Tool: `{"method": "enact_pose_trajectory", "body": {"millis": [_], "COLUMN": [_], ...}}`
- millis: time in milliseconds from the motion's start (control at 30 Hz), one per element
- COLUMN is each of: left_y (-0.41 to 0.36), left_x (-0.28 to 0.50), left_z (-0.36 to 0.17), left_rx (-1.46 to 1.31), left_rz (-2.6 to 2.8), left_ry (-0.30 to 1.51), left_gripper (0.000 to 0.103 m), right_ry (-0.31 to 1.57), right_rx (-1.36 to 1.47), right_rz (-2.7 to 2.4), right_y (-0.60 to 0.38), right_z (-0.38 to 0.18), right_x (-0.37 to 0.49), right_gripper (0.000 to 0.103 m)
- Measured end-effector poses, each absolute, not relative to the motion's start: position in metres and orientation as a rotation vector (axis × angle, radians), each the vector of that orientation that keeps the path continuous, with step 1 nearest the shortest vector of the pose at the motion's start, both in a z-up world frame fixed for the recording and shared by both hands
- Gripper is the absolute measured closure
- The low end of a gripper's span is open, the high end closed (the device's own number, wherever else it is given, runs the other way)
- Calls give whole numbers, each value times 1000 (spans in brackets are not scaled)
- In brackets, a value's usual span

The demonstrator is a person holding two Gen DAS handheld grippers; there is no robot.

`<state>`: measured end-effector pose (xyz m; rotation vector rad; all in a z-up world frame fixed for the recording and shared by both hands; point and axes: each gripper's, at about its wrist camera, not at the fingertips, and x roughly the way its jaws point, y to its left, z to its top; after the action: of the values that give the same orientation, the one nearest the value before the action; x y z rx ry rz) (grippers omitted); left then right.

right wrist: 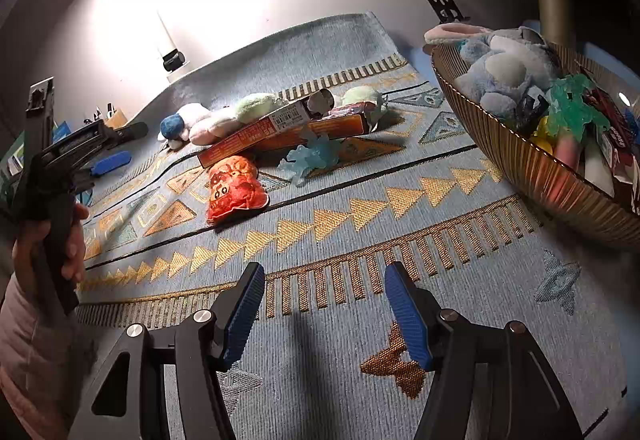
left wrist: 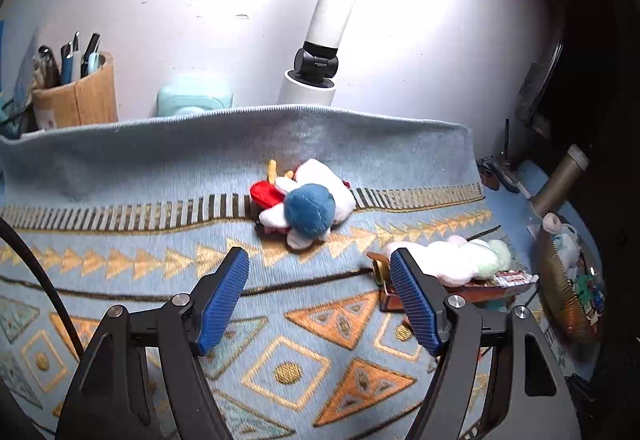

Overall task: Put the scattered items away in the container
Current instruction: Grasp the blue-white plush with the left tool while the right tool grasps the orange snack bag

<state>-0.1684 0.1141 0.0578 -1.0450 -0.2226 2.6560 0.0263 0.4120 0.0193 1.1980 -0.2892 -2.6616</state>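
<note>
Nearest the lens in the left wrist view, the left gripper (left wrist: 320,276) stands with its blue-padded jaws well apart and nothing between them, only the patterned blue-and-gold cloth (left wrist: 140,168) showing in the gap; the blue-headed plush toy (left wrist: 308,206) lies just beyond the fingertips, slightly right of the gap's middle, with a red piece at its left side; further right, partly behind the right finger, lies the pastel plush caterpillar (left wrist: 468,258) on top of an orange carton (left wrist: 480,292).

In the right wrist view the right gripper (right wrist: 324,280) is likewise open and holds nothing, its pads over bare cloth; beyond it, left of centre, lies a flat orange-red toy (right wrist: 234,188), then a pale blue translucent figure (right wrist: 310,160), and behind both the orange carton with one end flap open; a white barcode label sits on its top face (the print is too small to read, and the red lettering along its side is blurred).

The ribbed bronze-coloured bowl (right wrist: 520,164) sits at the right, well apart from the right gripper's fingertips, already holding a blue-grey plush (right wrist: 504,76), a green translucent figure (right wrist: 572,108) and other small items; at the far left a hand (right wrist: 60,240) grips the other gripper's handle.
</note>
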Motion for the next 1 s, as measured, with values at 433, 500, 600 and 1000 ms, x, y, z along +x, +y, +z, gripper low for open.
{"method": "enact_pose_trajectory", "body": {"millis": [433, 500, 600, 1000], "left_y": [165, 161, 146, 79], "left_x": [-226, -227, -226, -138], "left_z": [23, 25, 34, 65], "left_rx": [-1054, -1043, -1027, -1048], "left_rz": [2693, 2700, 2670, 2586], "left_ry": [369, 343, 176, -263], "left_gripper": [31, 43, 56, 75], "right_ry": [-354, -357, -364, -351], "right_rx": [1217, 1218, 1216, 1217], "right_rz": [-2632, -2630, -2627, -2628], "right_y": [417, 417, 418, 416], "right_z": [18, 18, 19, 18], "right_x": [22, 22, 22, 23], "right_gripper": [42, 42, 42, 42]}}
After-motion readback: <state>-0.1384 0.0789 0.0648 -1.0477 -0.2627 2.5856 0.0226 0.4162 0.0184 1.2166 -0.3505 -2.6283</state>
